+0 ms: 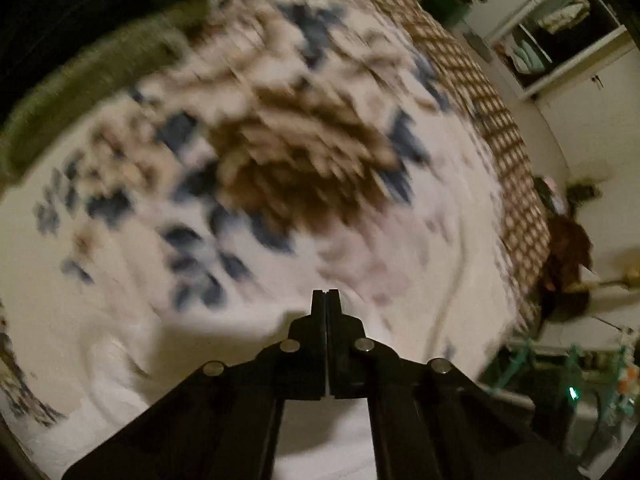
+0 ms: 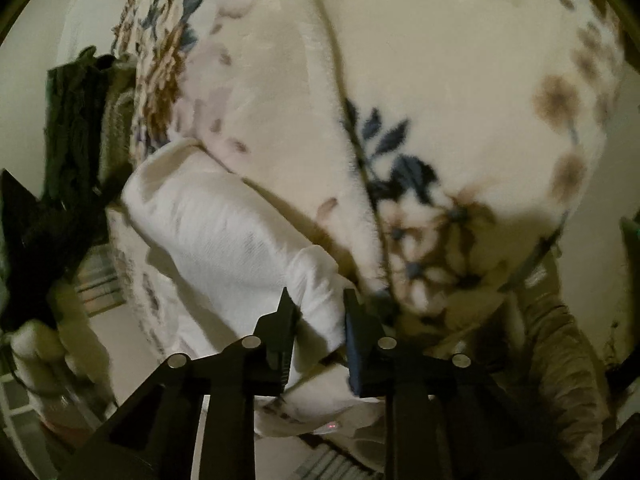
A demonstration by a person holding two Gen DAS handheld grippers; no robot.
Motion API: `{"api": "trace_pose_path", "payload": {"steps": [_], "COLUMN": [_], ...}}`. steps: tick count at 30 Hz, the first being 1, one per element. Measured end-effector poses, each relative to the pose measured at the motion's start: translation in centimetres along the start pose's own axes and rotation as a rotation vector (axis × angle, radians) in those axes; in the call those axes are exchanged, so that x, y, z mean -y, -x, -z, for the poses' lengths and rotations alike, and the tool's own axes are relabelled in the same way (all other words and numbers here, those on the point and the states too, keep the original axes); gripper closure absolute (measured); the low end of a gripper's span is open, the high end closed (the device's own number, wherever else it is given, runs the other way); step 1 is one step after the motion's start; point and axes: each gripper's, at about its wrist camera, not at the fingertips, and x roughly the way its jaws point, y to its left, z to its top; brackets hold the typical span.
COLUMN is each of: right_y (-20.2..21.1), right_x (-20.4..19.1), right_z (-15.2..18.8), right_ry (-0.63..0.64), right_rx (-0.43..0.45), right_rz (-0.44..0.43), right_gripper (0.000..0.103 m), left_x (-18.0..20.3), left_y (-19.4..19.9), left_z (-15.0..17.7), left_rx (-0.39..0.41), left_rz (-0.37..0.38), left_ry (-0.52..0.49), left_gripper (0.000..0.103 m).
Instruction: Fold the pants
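Left gripper [image 1: 326,291] clenched with nothing between, its two black fingers [image 1: 319,308] pressed flat together, hovering above a cream floral blanket [image 1: 120,288] spread over the bed; the blanket's brown and blue flower pattern smeared by motion blur. Checked brown border [image 1: 508,152] along the blanket's far edge, open shelving [image 1: 560,40] by the wall beyond. Right gripper [image 2: 316,300] parted around a folded white garment, the pants [image 2: 224,232], one end of the bundle sitting between the fingers; whether the pads actually press the cloth, hard to tell. Pants lying on the blanket near its edge, a raised fold of blanket just beside. Dark green clothing [image 2: 72,132] piled at the left.
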Motion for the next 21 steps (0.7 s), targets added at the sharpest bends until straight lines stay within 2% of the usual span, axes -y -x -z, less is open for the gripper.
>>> {"api": "trace_pose_path", "payload": {"steps": [3,5,7,9,11,13,15,16,17,18,21], "right_y": [0.0,-0.1,-0.2,-0.1,0.3,0.8,1.2,1.4,1.6,1.7,1.9], "right_x": [0.3,0.3,0.2,0.4,0.4,0.3,0.1,0.1,0.0,-0.1,0.2], "right_z": [0.1,0.0,-0.5,-1.1,-1.5,-1.8,-2.0,-2.0,-2.0,-2.0,-1.9], "right_ry": [0.000,-0.003,-0.006,-0.030,-0.027,-0.016,-0.007,-0.002,0.005,0.020,0.027], "right_rx": [-0.003,-0.015,-0.046,-0.084,-0.082,-0.079,-0.069,-0.062,-0.050,-0.035,-0.004], "right_rz": [0.014,0.019,0.014,-0.012,-0.019,-0.018,-0.012,-0.012,-0.006,0.018,0.033], "right_gripper": [0.080,0.079,0.072,0.063,0.060,0.060,0.060,0.065,0.074,0.088,0.094], "left_x": [-1.4,-1.5,-1.1,-0.5,0.6,2.1,3.1,3.7,4.0,4.3,3.8], "left_y": [0.4,1.2,1.4,1.0,-0.3,-2.7,-3.7,-3.9,-4.0,-4.0,-2.9], "left_z": [-1.0,-1.3,-1.0,-0.7,0.0,0.7,1.1,0.9,0.8,0.5,-1.1], "left_rx": [0.013,0.012,-0.037,-0.078,-0.140,-0.229,-0.239,-0.229,-0.220,-0.207,-0.110], "left_rz": [0.053,0.139,0.243,0.284,0.287,0.246,0.200,0.188,0.188,0.201,0.187], "left_ry": [0.060,0.089,0.111,0.111,0.086,0.038,-0.008,-0.033,-0.049,-0.053,-0.018], "left_gripper": [0.103,0.103,0.096,0.078,0.077,0.077,0.087,0.100,0.103,0.103,0.103]}}
